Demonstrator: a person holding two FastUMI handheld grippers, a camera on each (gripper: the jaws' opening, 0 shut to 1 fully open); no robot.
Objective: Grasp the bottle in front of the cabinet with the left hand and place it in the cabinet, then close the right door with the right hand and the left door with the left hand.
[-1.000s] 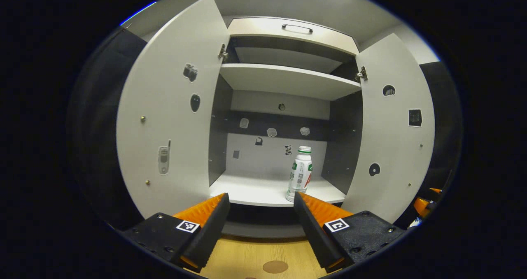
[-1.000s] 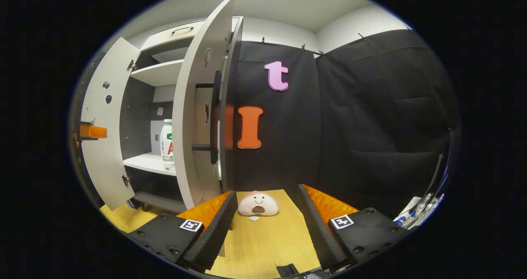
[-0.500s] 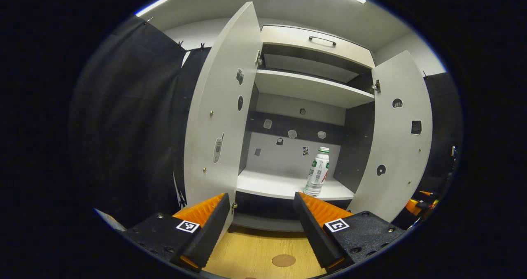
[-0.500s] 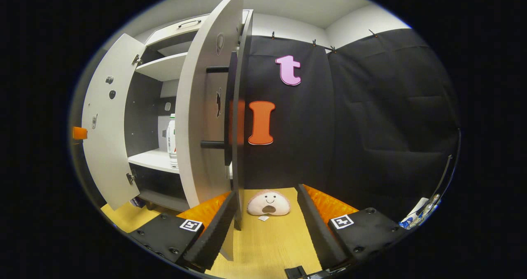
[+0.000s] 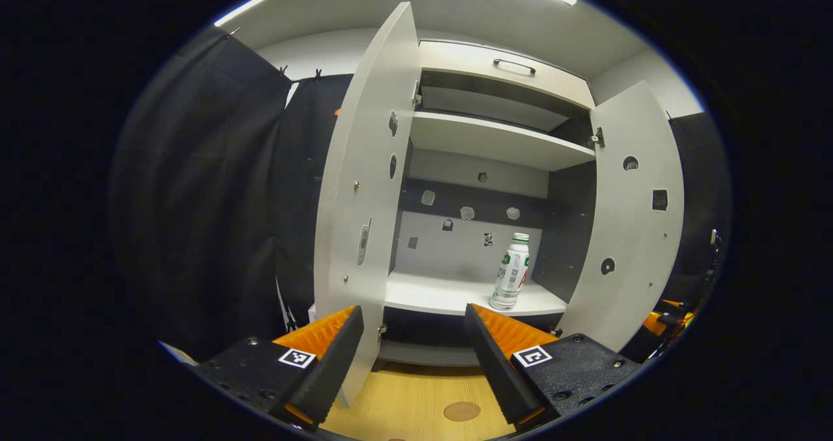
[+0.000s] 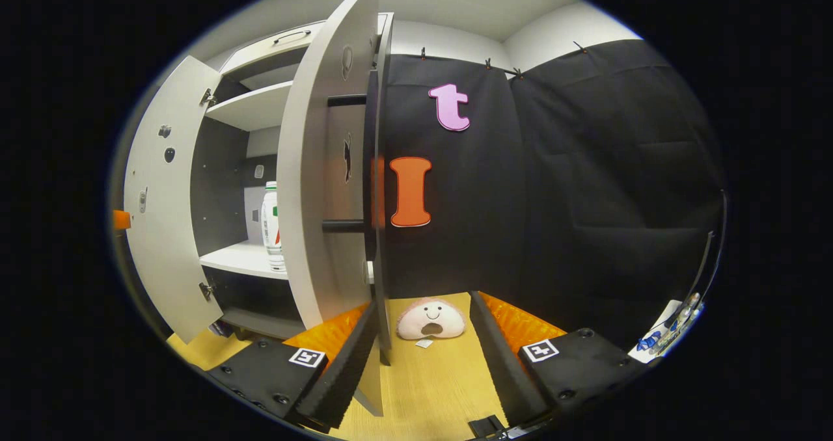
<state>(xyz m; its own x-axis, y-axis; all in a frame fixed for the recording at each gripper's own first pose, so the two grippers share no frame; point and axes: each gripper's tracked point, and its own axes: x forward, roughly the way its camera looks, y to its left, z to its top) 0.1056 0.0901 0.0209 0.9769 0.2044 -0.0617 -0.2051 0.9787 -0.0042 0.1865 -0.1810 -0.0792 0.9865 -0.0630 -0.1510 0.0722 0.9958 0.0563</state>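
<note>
Left gripper view: cabinet (image 5: 494,138), both doors swung out. Left door (image 5: 364,187) near, seen at a slant; right door (image 5: 634,220) farther off. Bottle (image 5: 511,272) upright on the lower shelf (image 5: 436,294), toward its right side, touched by nothing. Left gripper (image 5: 411,327) spread wide, empty, above a wooden floor (image 5: 403,405).

Right gripper view: right door (image 6: 325,168) seen nearly edge-on, its dark bar handle (image 6: 372,161) on the outer face. Bottle (image 6: 272,223) partly hidden behind that door. Plush toy (image 6: 431,320) on the floor. Right gripper (image 6: 426,337) spread wide, empty.
</note>
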